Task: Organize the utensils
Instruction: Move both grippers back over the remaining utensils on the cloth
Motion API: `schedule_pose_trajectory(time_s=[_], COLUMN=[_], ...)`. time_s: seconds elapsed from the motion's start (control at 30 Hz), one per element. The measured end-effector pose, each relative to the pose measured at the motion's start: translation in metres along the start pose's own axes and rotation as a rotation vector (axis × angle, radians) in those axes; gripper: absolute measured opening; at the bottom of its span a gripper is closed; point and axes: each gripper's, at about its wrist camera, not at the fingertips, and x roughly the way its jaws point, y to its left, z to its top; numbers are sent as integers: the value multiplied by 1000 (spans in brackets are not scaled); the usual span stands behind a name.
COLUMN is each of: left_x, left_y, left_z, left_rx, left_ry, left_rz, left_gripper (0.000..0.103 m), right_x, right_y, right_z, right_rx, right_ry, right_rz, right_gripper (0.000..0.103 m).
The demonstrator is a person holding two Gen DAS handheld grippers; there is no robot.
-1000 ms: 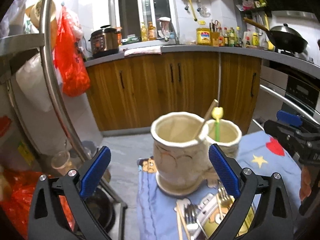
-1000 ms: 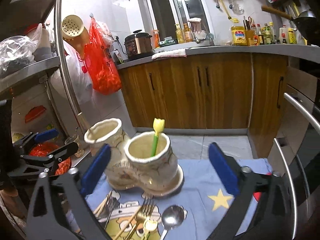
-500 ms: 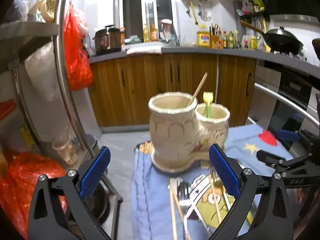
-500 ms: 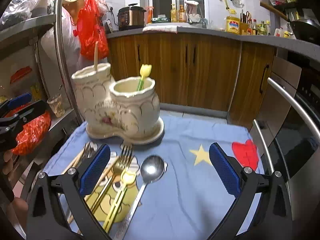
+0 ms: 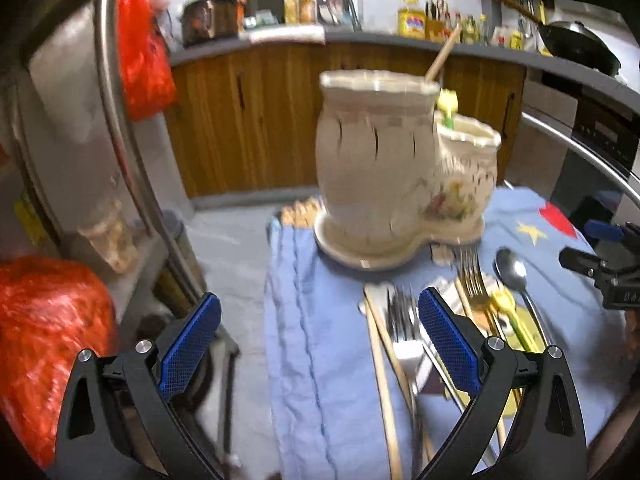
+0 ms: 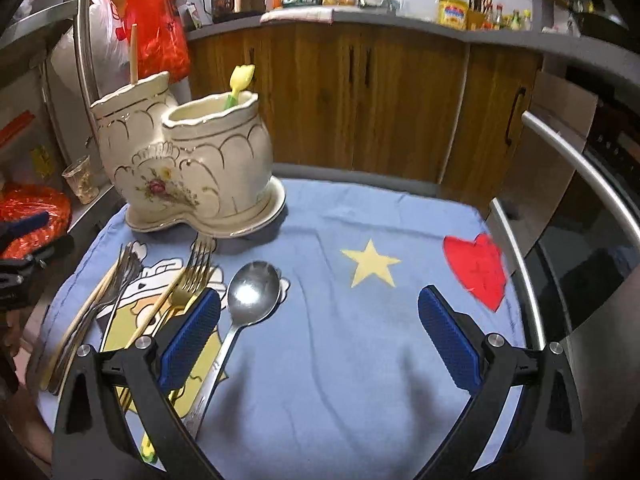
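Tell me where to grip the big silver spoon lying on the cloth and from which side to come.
Take the silver spoon by its handle, mid-length, from above, jaws across the narrow shaft. It lies flat on the blue cloth, bowl toward the ceramic holder. The bowl is wide and rounded, and the right gripper is open nearby.

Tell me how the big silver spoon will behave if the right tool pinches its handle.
The silver spoon looks like polished metal, so probably stiff but slippery. Its large bowl likely makes it bowl-heavy, so it may droop. It lies flat on the soft blue cloth, so the fingers may snag fabric.
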Motion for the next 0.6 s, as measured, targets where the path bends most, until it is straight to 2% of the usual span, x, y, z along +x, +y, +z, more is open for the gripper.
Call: schedule_pose_trajectory(time_s=[0.13,0.37,0.6], left_x=[11,11,15], left_y=[-1,-14,-35], left_z=[-6,-13,-16], left_rx=[19,90,161], left_ry=[77,104,118], left_rz=[-18,-40,-68], left_gripper=[98,98,96], right_x=[8,14,16], right_y=[-1,3,14], right_z=[-3,-5,-8], right_rx=[10,9,-23], right_ry=[51,87,112], right_rz=[30,54,75], right_gripper=[98,97,85])
